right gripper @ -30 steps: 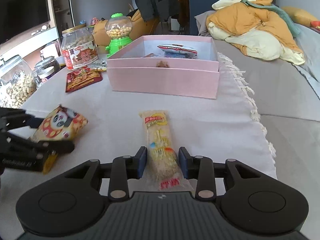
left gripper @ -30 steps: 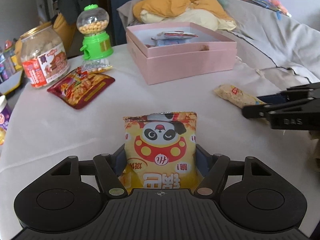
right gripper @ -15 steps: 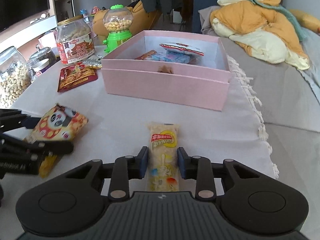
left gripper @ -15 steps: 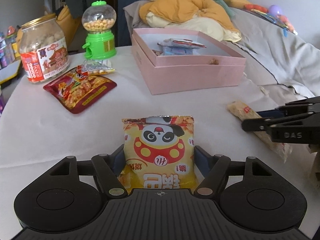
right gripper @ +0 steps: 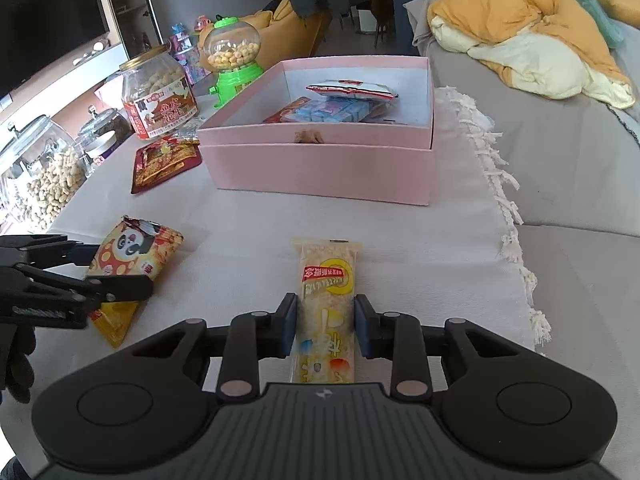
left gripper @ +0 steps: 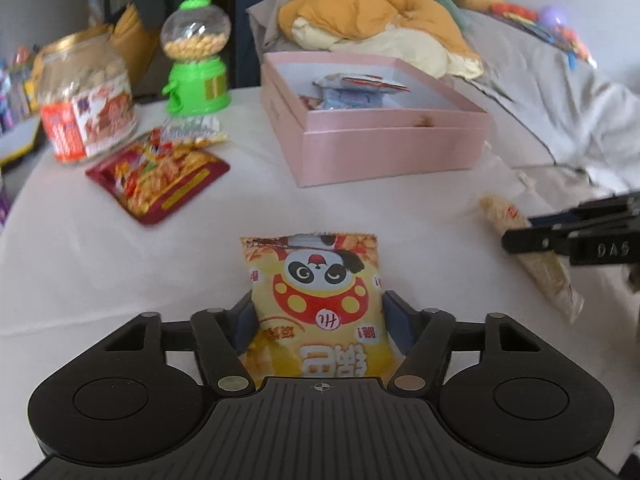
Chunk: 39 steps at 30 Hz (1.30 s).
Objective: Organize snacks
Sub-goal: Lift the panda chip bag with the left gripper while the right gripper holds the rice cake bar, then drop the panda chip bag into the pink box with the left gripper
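You hold one snack in each gripper, so that both can go to the pink box (right gripper: pixel 320 176) in one trip. Your right gripper (right gripper: pixel 325 322) is closed almost fully on the rice bar (right gripper: pixel 326 280). The pads press on its two long sides near the lower half. The thin packet needs a narrow grip, and the free end points toward the box, which is well apart in front of you. Your left gripper (left gripper: pixel 318 320) has just been closing its jaws around the panda bag (left gripper: pixel 316 292). They stand about half open, because this bag is wide and puffy. The pads touch its sides, so I judge that the bag is gripped, and its upper part stands free above the white cloth (left gripper: pixel 100 248).

The panda bag is yellow and orange, with a black and white panda face over a red shape with yellow dots. Its top edge is crimped. It looks soft and full of air, so a hard squeeze could crush the contents. The rice bar is long and pale, in a clear wrapper with a yellow circle and a red label.

The box is open and already has some packets (right gripper: pixel 348 100) inside, toward its far wall. The near part of its floor looks free for both snacks. One red packet (left gripper: pixel 160 176) lies on the cloth beside the peanut jar (left gripper: pixel 86 108).
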Available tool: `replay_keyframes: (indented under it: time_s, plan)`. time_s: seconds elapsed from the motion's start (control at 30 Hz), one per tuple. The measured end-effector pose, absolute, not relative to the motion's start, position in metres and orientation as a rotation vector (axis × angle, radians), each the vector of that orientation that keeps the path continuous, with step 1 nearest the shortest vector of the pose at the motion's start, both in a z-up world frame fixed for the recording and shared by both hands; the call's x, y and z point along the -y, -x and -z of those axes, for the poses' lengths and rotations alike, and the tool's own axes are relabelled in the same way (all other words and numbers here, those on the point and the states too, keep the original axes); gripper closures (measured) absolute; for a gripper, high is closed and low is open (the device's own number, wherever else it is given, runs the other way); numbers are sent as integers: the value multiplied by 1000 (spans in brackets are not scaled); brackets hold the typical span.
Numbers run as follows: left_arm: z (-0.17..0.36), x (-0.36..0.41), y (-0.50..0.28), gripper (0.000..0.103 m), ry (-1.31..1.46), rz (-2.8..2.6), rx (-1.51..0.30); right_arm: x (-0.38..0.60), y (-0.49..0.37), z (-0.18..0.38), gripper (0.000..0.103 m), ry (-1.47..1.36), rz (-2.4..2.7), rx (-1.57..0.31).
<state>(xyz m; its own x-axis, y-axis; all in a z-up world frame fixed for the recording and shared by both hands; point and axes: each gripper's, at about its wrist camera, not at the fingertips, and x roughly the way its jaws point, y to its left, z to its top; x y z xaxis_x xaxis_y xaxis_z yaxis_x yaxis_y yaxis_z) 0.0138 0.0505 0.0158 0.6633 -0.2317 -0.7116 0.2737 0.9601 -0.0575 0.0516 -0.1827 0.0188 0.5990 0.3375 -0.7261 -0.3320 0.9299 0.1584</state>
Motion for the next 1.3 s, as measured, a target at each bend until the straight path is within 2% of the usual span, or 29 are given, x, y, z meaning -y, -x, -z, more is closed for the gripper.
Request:
replay_keyframes:
  time_s: [0.03,0.1,0.13,0.2,0.27,0.47,0.57,0.73,0.8,0.87,1.0,1.13,1.2,1.3]
  plan:
    - [-18,-49,-12,39,-62,290,-786,183,-50,-20,74,-11,-390,-838]
    - [-26,-50,-8,52,-45,310,-764,186,-48,-24,74,-15,-391,-829]
    - [-30,-50,-7,55,-33,315,-755,187,-46,-26,74,-16,-391,-824]
    - [-41,-50,-4,70,-15,313,-728,189,-44,-30,74,-12,-387,-814]
    - [-50,-50,-3,72,-10,322,-707,190,-40,-34,74,-9,-384,-802]
    - [-45,-37,-8,70,-64,339,-750,193,-31,-44,74,-19,-394,-755]
    - [-30,-29,-8,53,-135,316,-776,189,-29,-39,74,-2,-392,-754]
    - [-23,-28,-7,45,-149,327,-782,179,-28,-25,74,42,-374,-762]
    - [-17,-24,-9,33,-176,337,-809,174,-29,-18,73,58,-372,-768]
    - [-10,-21,-9,28,-186,335,-826,171,-32,-10,72,62,-373,-785]
    - [-9,-24,-10,29,-147,328,-813,169,-34,-7,71,73,-367,-771]
    - [-12,-25,-7,38,-147,331,-800,167,-37,-7,72,80,-367,-773]
    - [-17,-27,-4,47,-122,335,-788,168,-37,-10,75,83,-382,-778]
    - [-22,-29,-4,54,-107,330,-774,181,-40,-20,75,-6,-423,-796]
